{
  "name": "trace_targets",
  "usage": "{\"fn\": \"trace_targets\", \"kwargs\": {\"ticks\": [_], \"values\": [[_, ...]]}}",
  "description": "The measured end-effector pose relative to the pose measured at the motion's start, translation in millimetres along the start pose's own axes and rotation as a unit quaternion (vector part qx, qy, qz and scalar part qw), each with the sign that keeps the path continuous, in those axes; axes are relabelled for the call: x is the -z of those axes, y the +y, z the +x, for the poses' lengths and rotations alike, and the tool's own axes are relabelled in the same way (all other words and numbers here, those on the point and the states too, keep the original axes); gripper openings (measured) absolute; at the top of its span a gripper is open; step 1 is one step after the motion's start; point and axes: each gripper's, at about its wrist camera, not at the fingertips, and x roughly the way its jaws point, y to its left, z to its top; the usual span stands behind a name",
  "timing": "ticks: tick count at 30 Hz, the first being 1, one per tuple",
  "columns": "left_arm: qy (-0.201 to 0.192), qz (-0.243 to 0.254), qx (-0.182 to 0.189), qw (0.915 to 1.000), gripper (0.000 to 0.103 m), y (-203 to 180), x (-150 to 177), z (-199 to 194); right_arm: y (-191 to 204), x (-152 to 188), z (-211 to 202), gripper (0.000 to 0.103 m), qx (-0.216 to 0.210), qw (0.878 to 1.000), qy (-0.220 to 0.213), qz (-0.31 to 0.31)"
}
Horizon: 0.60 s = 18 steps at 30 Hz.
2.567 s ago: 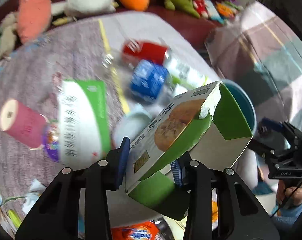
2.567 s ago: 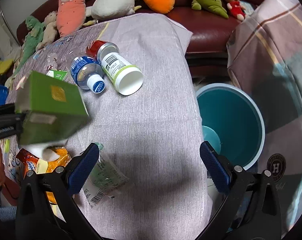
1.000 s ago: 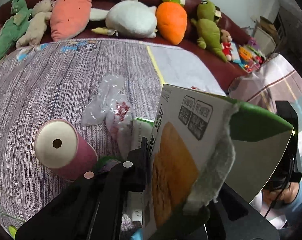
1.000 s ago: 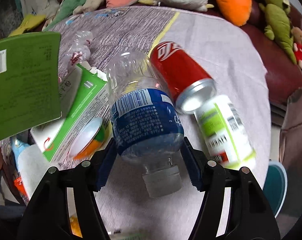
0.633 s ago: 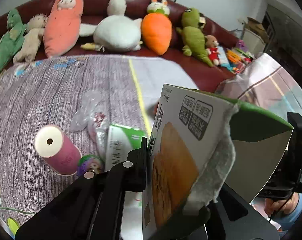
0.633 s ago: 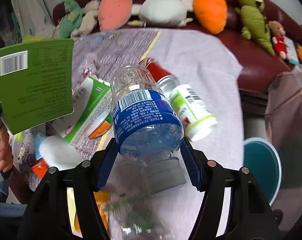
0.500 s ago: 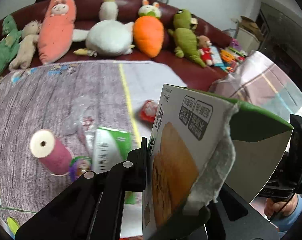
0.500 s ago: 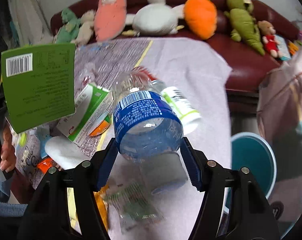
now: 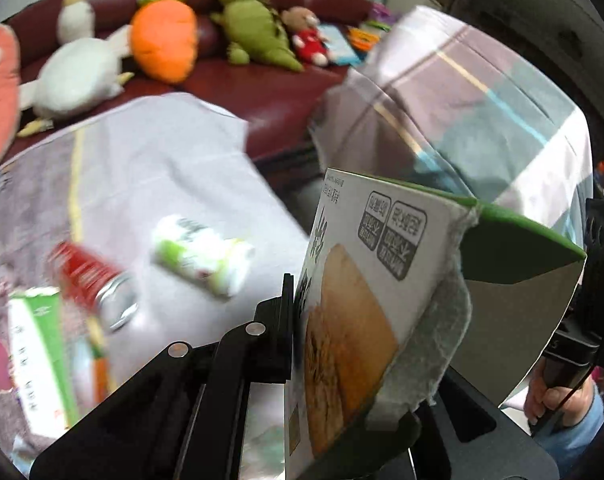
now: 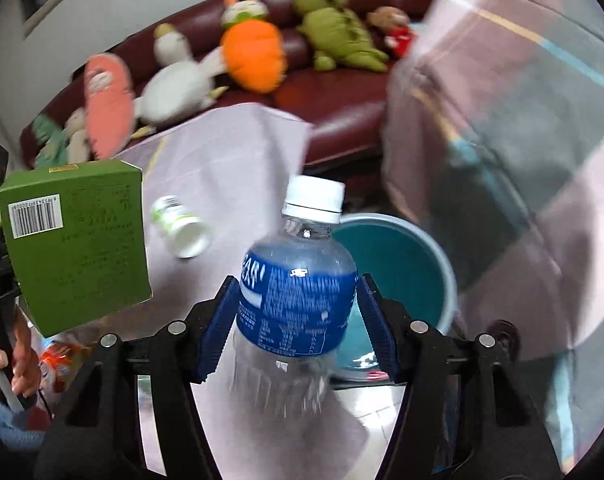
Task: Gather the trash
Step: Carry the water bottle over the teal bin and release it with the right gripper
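Observation:
My left gripper (image 9: 366,356) is shut on a green and white cookie box (image 9: 362,304), held up in the air; the box also shows at the left of the right wrist view (image 10: 78,248). My right gripper (image 10: 298,316) is shut on a clear plastic bottle with a blue label (image 10: 298,300), white cap pointing away from me. The teal trash bin (image 10: 406,256) stands on the floor just beyond the bottle. On the table lie a white and green bottle (image 9: 202,256), a red can (image 9: 90,280) and a green and white carton (image 9: 34,352).
The cloth-covered table (image 9: 162,184) ends near a dark red sofa (image 9: 262,76) lined with plush toys. A plaid-covered piece of furniture (image 10: 502,120) stands to the right of the bin. An orange packet (image 10: 58,360) lies at the table's near left.
My right gripper closed on the blue-label bottle, lifted it off the table and swung it right toward the bin. My left gripper, still holding the box, also turned right.

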Motion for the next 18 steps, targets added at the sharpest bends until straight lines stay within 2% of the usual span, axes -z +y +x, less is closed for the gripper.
{"fn": "trace_targets", "kwargs": {"ticks": [4, 8, 18], "values": [[0.017, 0.021, -0.001, 0.9996, 0.005, -23.8, -12.2, 29.2, -33.9, -0.9, 15.5, 0.056, 0.011, 1.000, 0.006, 0.020], [0.040, 0.032, -0.003, 0.9987, 0.005, -41.5, -20.2, 59.0, -51.2, -10.2, 40.4, 0.055, 0.011, 0.999, 0.018, 0.027], [0.078, 0.060, -0.008, 0.9951, 0.005, -58.7, -31.3, 107.5, -65.4, -7.6, 63.3, 0.055, -0.007, 0.998, 0.042, 0.046]]}}
